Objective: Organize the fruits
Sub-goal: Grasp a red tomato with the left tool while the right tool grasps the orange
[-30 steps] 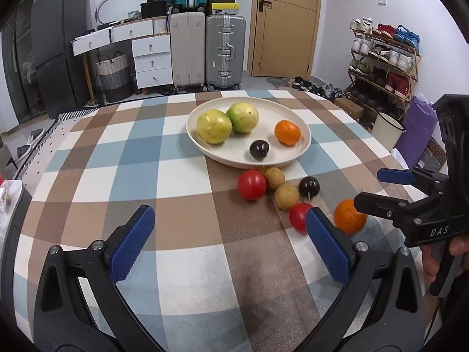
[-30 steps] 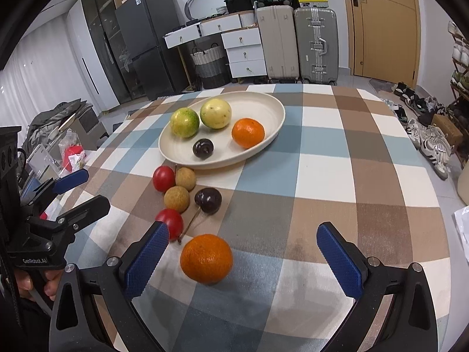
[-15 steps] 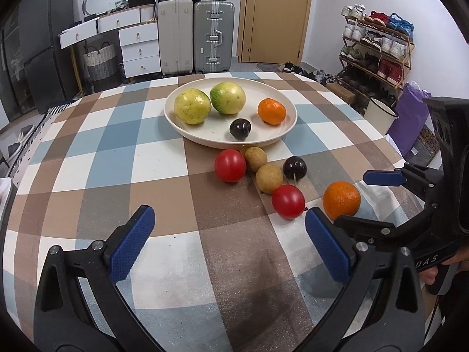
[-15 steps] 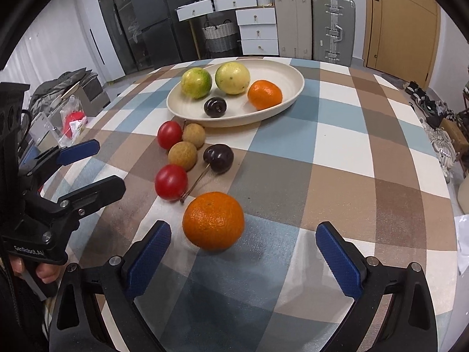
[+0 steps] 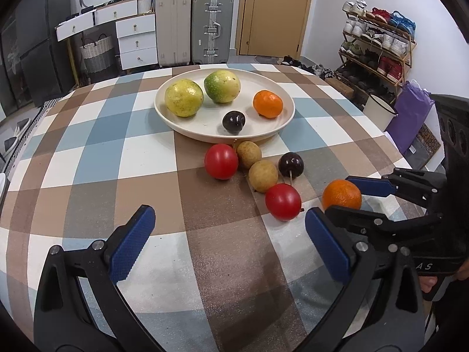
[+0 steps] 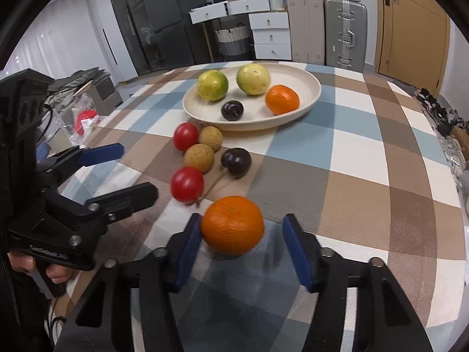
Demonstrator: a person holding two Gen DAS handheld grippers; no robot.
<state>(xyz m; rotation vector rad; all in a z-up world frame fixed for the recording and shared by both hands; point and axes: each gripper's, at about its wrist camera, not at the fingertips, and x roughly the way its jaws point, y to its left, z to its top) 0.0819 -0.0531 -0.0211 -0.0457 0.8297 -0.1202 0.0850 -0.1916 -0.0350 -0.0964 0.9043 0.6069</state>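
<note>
A cream plate holds two yellow-green fruits, a small orange and a dark plum. In front of it on the checked cloth lie two red tomatoes, two brown longans and a dark plum. A large orange lies on the cloth between the fingers of my right gripper; its jaws are partly closed, the left pad touches the orange, the right pad stands apart. My left gripper is open and empty above the cloth.
The round table's edge curves close on the right. A shoe rack, a purple bag and suitcases stand beyond the table. Clutter with a red item sits off the table's left.
My right gripper moved forward around the large orange and its jaws narrowed. The left gripper shifted closer to the fruits and stayed open.
</note>
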